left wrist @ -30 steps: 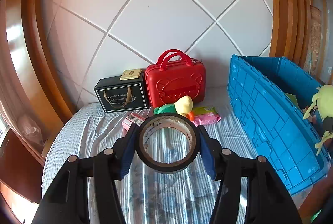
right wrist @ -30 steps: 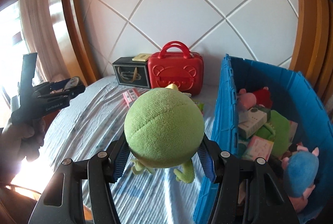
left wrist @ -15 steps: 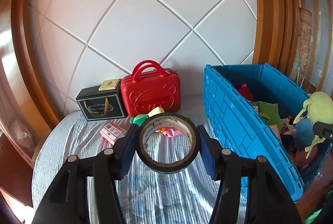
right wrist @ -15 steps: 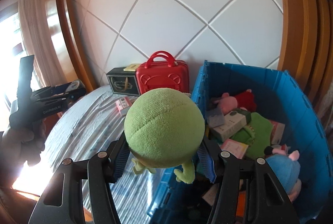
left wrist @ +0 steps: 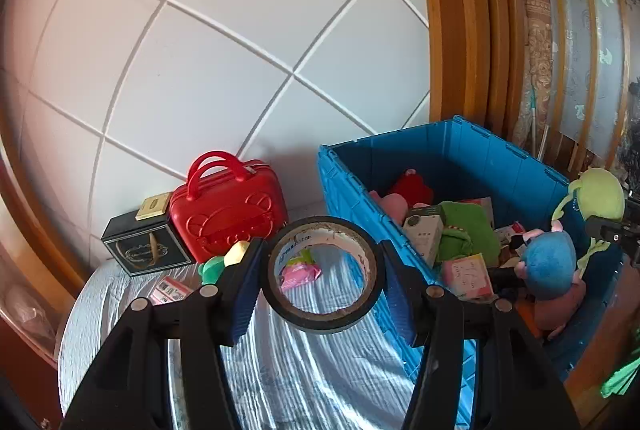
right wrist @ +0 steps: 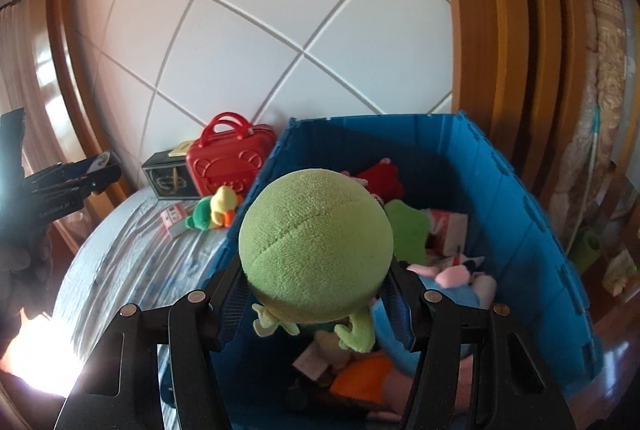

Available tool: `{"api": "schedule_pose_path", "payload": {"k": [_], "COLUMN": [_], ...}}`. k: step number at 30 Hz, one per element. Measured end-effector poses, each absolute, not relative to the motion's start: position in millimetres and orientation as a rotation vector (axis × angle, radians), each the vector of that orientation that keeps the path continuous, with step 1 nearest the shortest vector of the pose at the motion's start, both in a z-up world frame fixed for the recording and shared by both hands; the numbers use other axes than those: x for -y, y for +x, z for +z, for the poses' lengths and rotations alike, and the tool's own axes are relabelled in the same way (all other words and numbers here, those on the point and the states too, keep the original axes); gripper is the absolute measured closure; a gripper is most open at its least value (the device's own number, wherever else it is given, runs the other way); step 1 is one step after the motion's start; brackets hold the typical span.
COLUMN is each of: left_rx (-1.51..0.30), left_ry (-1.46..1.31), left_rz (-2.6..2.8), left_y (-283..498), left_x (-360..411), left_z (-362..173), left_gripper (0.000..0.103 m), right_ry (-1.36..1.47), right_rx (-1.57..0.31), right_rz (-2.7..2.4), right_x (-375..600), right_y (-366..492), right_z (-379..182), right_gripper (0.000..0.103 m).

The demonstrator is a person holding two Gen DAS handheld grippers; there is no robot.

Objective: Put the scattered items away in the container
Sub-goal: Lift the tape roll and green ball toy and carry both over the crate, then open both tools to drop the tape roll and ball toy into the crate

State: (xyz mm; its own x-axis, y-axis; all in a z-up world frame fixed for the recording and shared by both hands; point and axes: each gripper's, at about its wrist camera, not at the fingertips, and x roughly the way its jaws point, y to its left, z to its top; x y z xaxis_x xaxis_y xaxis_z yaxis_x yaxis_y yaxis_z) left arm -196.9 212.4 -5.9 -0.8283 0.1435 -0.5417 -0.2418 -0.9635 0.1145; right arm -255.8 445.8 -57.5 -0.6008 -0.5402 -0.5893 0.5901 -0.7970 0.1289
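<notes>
Right gripper (right wrist: 316,294): jaws closed on the green plush (right wrist: 316,246), pads pressing its round body from both sides, small limbs dangling below. We hold it over the open bin (right wrist: 500,190), above the toys already piled inside. Judgement: the plush is light and soft, it squashes under the pads and will not slip readily; a grip across the widest part of the body is the secure one, and a limb would be a poor hold. Releasing here should drop it onto soft contents with no risk of damage.

Left gripper (left wrist: 322,280): jaws closed on the tape roll (left wrist: 322,280), pads on opposite sides of its outer rim, roll hole facing the camera. We carry it above the bedspread (left wrist: 304,362), just beside the bin's near wall and not yet over the opening. Judgement: the roll is stiff and fairly light, its smooth outer face could slide if the squeeze eases; the rim-to-rim hold we have is the sensible one.

In the bin we see a blue plush (left wrist: 550,262), a green cloth item (left wrist: 464,230), small boxes and a red-pink plush at the back.

Not yet tidied, on the bedspread: a duck toy (right wrist: 214,214), a pink packet (left wrist: 298,272), a small pink box (right wrist: 173,222). A red case (left wrist: 228,206) and a black box (left wrist: 146,248) stand against the wall.
</notes>
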Motion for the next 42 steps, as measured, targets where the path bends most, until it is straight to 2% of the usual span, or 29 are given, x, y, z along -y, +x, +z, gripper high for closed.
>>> {"api": "schedule_pose_path", "payload": {"k": [10,25,30,31,32,33,34,42], "left_rx": [-0.343,-0.396,-0.333,-0.284,-0.243,-0.218,-0.200,-0.164], "left_ry": [-0.787,-0.794,-0.765,-0.757,-0.757,-0.765,-0.770,-0.846], "left_rz": [2.632,2.441,2.417,2.418,2.424,2.440,2.465,2.484], "left_y": [-202,-205,-207,-208,-211,-213,-215,-223], "left_x": [-293,-362,-367,-365,-362,-360,-357,-339], "left_z": [-10,-19,-11,-7,-4,-2,-1,-9], "left_gripper": [0.048,0.048,0.048,0.047,0.032,0.005,0.000,0.000], "right_ry": [0.880,0.941,0.914,0.896,0.872,0.854,0.832,0.828], "right_rx": [-0.055,-0.048,-0.050,-0.053,-0.055,-0.058,-0.054,-0.060], "right_rz": [-2.465,-2.495,-2.494,-2.499,-2.512,-2.527,-2.545,-2.539], "right_x": [-492,-515,-513,-513,-513,-513,-514,-509], "right_y": [-310,-372,-383,-384,-386,-388,-390,-392], "right_z": [-54,-73,-69,-67,-64,-61,-58,-60], "right_gripper": [0.044,0.044,0.043,0.039,0.028,0.016,0.002,0.000]}}
